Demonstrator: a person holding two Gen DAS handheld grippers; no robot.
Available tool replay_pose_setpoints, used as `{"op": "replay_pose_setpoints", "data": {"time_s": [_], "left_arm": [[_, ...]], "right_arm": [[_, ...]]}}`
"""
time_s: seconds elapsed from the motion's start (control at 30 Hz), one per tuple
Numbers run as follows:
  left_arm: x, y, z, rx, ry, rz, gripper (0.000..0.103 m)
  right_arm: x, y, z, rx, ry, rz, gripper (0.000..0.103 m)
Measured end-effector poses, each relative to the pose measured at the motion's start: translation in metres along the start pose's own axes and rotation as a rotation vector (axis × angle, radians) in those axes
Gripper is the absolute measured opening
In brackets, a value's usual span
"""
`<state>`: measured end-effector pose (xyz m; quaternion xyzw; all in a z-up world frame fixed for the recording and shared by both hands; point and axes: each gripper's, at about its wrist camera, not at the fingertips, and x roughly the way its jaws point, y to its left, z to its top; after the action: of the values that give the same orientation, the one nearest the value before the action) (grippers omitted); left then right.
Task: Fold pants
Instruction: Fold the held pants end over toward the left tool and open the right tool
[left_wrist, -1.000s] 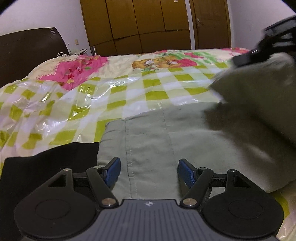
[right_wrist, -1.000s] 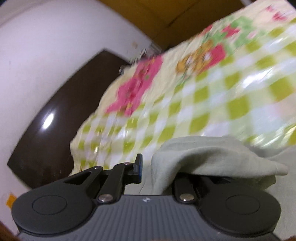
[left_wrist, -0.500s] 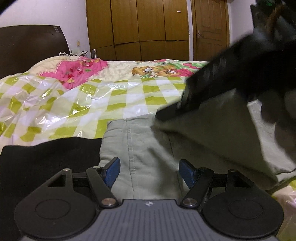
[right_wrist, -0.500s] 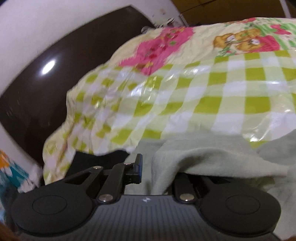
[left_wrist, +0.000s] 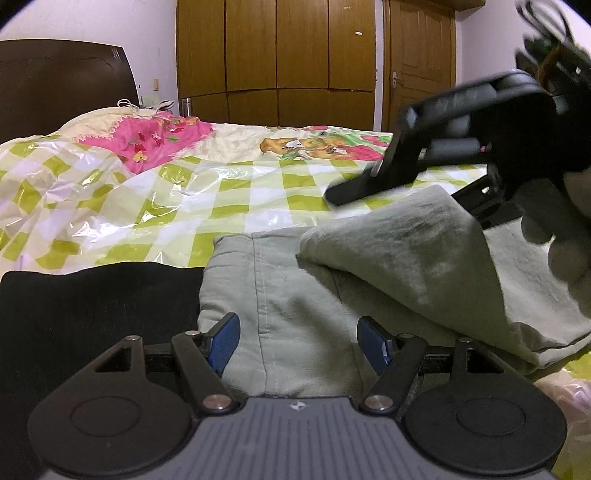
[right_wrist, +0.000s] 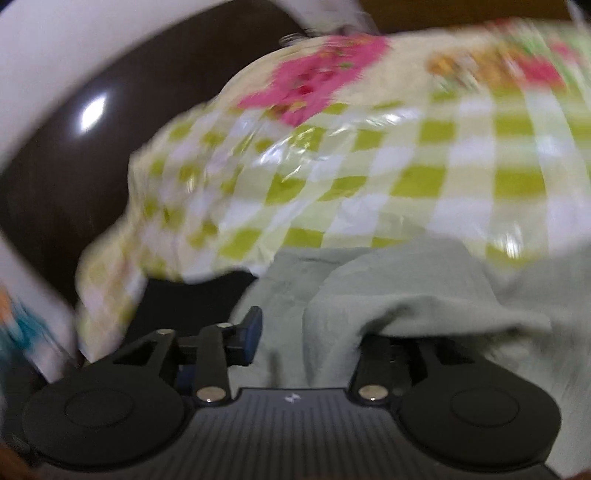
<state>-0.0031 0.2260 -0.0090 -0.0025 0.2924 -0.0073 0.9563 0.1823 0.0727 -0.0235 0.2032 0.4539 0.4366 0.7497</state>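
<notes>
Now the right claw (right_wrist: 306, 339), just opening, drapes the pants (left_wrist: 295, 314); the left claw (left_wrist: 297, 343) stands spread.

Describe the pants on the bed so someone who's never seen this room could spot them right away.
Start at the bed with the green-and-white checked cover. At its near edge lie the pants, pale sage-green cloth with a stitched seam, one part folded over on top. Beside them is a black cloth; the pants are the only light green, plain piece there.
</notes>
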Motion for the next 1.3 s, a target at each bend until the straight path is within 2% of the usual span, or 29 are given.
{"op": "replay_pose_setpoints", "data": {"time_s": [0.13,0.17,0.2,0.27,0.3,0.43,0.67,0.83,0.97,1.1,1.2,1.3], "left_arm": [[-0.001,-0.001,0.001,-0.001,0.001,0.000,0.082],[-0.001,-0.001,0.001,0.002,0.002,0.001,0.082],[-0.001,-0.002,0.001,0.005,0.004,0.001,0.082],[-0.002,-0.005,0.003,0.014,0.008,0.002,0.082],[-0.003,-0.006,0.004,0.018,0.009,0.002,0.082],[-0.005,-0.017,0.013,0.029,0.007,-0.019,0.082],[0.009,-0.074,0.049,0.157,-0.030,-0.107,0.082],[0.030,-0.134,0.070,0.232,-0.034,-0.226,0.082],[0.046,-0.173,0.070,0.286,-0.001,-0.281,0.082],[0.072,-0.194,0.058,0.316,0.103,-0.309,0.082],[0.088,-0.188,0.044,0.303,0.183,-0.306,0.082],[0.082,-0.173,0.045,0.265,0.163,-0.279,0.082]], "right_arm": [[-0.012,-0.036,0.007,0.302,-0.115,0.075,0.046],[-0.012,-0.042,0.010,0.344,-0.123,0.077,0.042],[-0.011,-0.046,0.012,0.365,-0.125,0.076,0.029],[-0.008,-0.052,0.015,0.387,-0.130,0.103,0.016],[-0.009,-0.054,0.015,0.402,-0.137,0.120,0.012],[-0.038,-0.058,0.023,0.402,-0.210,0.175,0.009],[-0.165,-0.092,0.032,0.447,-0.512,0.188,0.008],[-0.262,-0.125,0.021,0.477,-0.737,0.123,0.008],[-0.318,-0.140,0.006,0.476,-0.867,0.052,0.008],[-0.340,-0.157,-0.010,0.513,-0.910,-0.012,0.008],[-0.339,-0.164,-0.015,0.540,-0.905,-0.028,0.008],[-0.320,-0.147,-0.008,0.460,-0.821,-0.061,0.008]]}}
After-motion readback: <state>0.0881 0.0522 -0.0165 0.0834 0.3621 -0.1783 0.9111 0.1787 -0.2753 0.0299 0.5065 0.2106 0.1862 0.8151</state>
